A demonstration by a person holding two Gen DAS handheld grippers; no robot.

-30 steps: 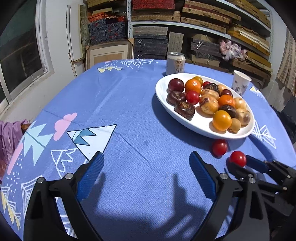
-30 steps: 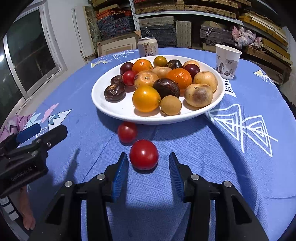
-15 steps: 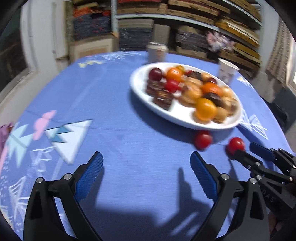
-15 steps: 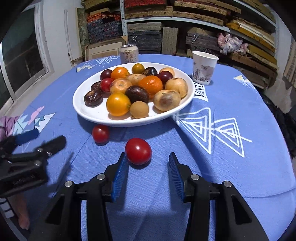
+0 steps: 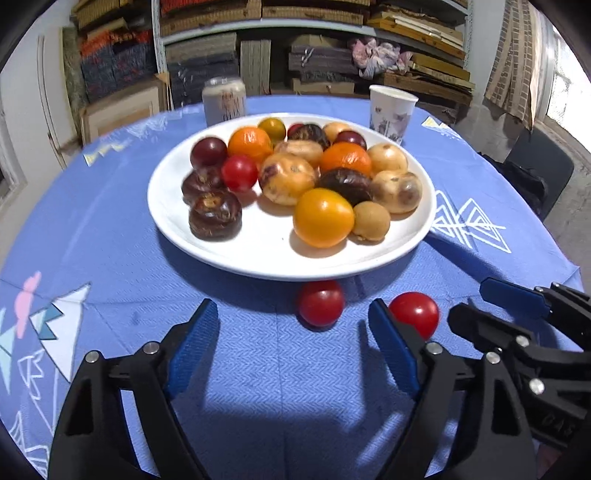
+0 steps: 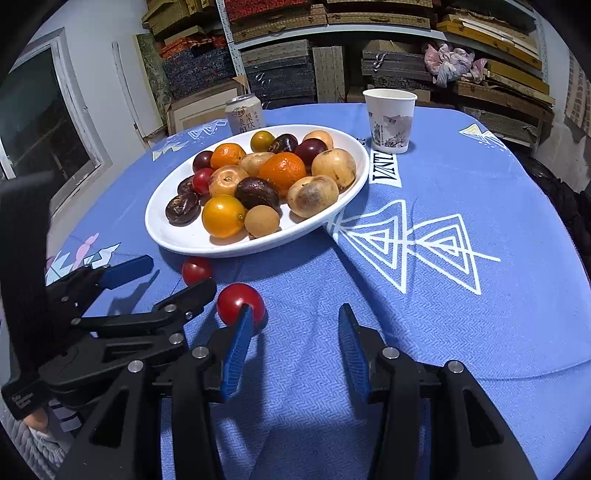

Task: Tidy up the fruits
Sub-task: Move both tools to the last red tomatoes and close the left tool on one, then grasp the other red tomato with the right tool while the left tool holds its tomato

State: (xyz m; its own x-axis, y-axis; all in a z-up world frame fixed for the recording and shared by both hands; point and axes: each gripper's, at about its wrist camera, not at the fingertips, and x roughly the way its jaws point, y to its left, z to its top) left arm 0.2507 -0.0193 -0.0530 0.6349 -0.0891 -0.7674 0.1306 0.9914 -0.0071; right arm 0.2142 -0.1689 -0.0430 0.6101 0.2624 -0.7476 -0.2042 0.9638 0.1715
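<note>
L gripper [image 5: 291,332] jaws apart, closing, empty; R gripper [image 6: 295,339] apart, empty. Two tomatoes [image 5: 320,302] hug plate [image 5: 258,254] rim.

Metal shelving [image 6: 369,33] is running along the back wall, carrying stacked flat boxes [image 6: 280,70] in brown, grey and red, with a pink bundle of cloth [image 6: 448,62] lying among them. A framed panel [image 6: 201,107] is leaning against the shelves' foot. A window [image 6: 40,122] is sitting in the white wall [image 6: 96,55] at left. A blue patterned cloth [image 6: 461,192] is covering the counter, daylight glancing across it.
</note>
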